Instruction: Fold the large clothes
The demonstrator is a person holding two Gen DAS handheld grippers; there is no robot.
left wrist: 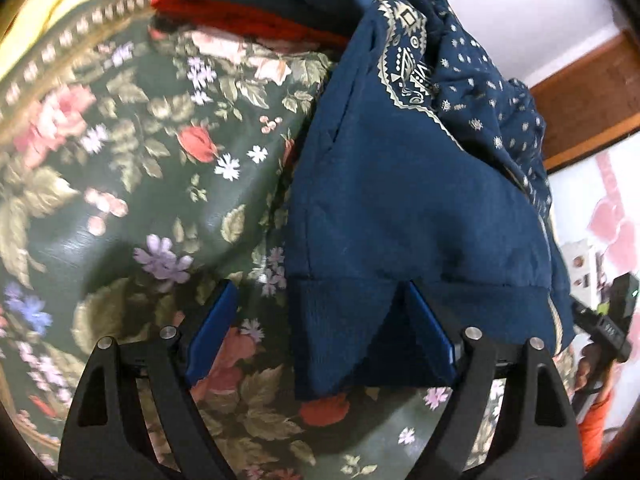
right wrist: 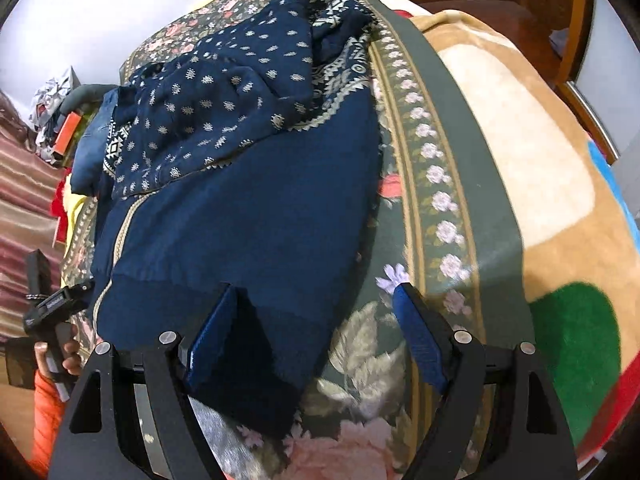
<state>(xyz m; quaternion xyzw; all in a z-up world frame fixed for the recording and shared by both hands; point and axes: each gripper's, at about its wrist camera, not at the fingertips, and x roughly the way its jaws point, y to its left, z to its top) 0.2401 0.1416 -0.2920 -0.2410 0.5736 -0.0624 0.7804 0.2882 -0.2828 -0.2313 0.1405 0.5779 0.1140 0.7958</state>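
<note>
On the floral-covered bed (right wrist: pixel 448 128) | navy knit garment with patterned yoke (right wrist: pixel 248 216) spread for folding | left gripper (left wrist: pixel 320 320), right gripper (right wrist: pixel 316 320) wide open astride hem corners, nothing pinched.

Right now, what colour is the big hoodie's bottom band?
Dark navy blue ribbed hem band, best in the right wrist view.

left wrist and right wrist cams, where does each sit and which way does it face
Left wrist: on the left gripper, looking down at the navy garment hem on the floral bedspread; jaws open, right gripper at the edge.
Right wrist: on the right gripper, looking down along the same garment; jaws open, left gripper at the edge.
Shared: garment, bedspread, each other's gripper.
</note>
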